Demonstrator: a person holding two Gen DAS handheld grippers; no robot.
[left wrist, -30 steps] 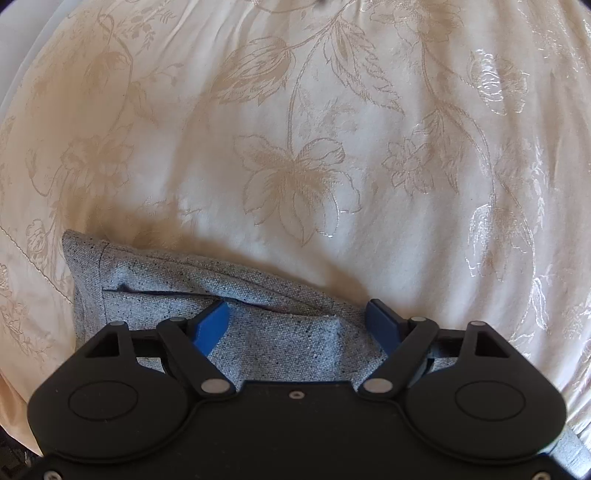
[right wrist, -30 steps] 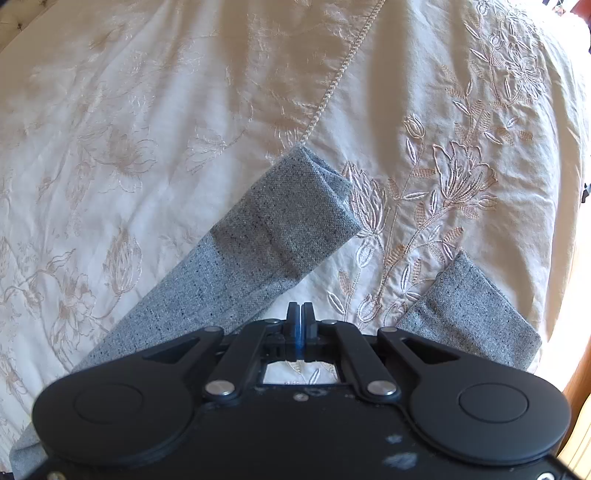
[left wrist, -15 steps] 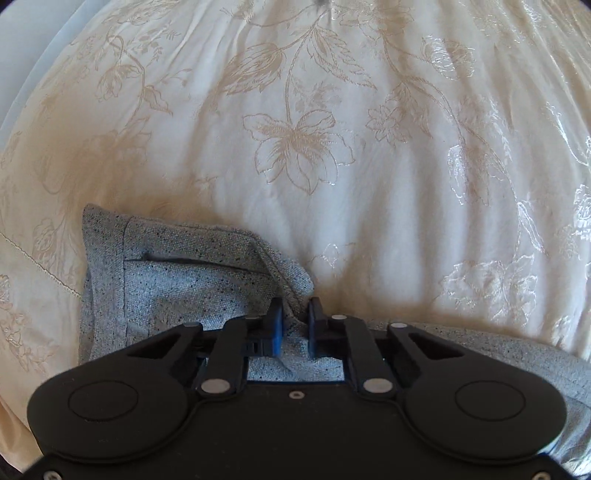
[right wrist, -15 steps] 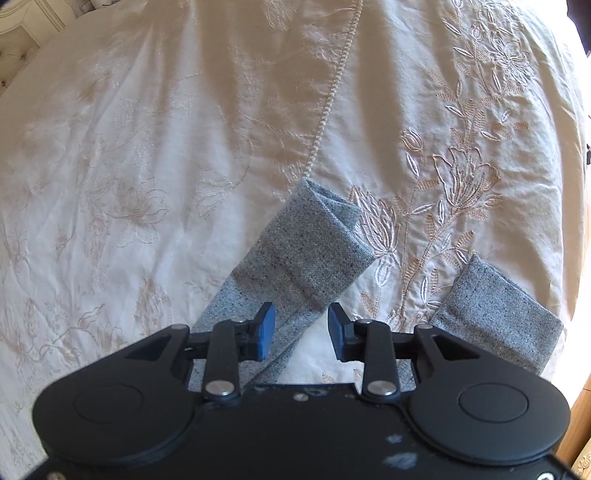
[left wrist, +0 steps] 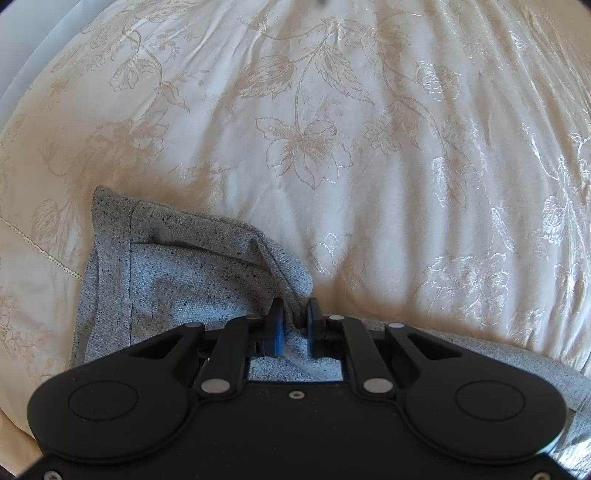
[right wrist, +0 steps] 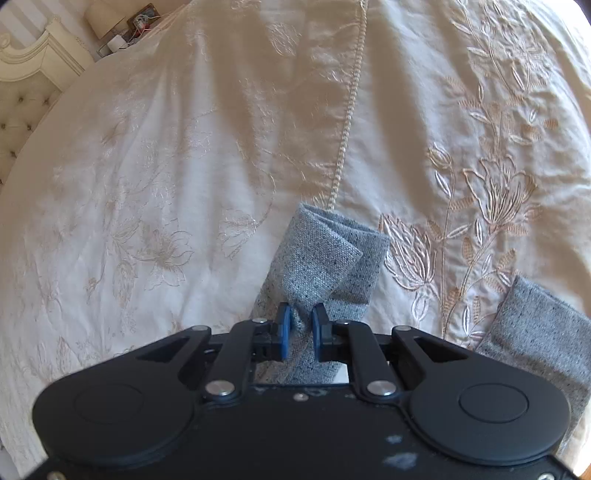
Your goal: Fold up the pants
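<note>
Grey speckled pants lie on a cream embroidered bedspread. In the left wrist view the waistband end of the pants (left wrist: 192, 266) lies at lower left, bunched and lifted toward my left gripper (left wrist: 295, 325), which is shut on a fold of that fabric. In the right wrist view one pant leg cuff (right wrist: 325, 254) lies folded over just ahead of my right gripper (right wrist: 299, 332), which is shut on that leg's fabric. The other leg's cuff (right wrist: 535, 332) lies flat at the lower right.
The bedspread (left wrist: 332, 147) fills both views, with a corded seam (right wrist: 347, 122) running down to the held leg. A tufted headboard (right wrist: 18, 107) and a nightstand with small items (right wrist: 122, 29) stand at the far upper left.
My left gripper closed on the waistband fabric and lifted it a little. My right gripper opened, moved left onto the near pant leg, and closed on it.
</note>
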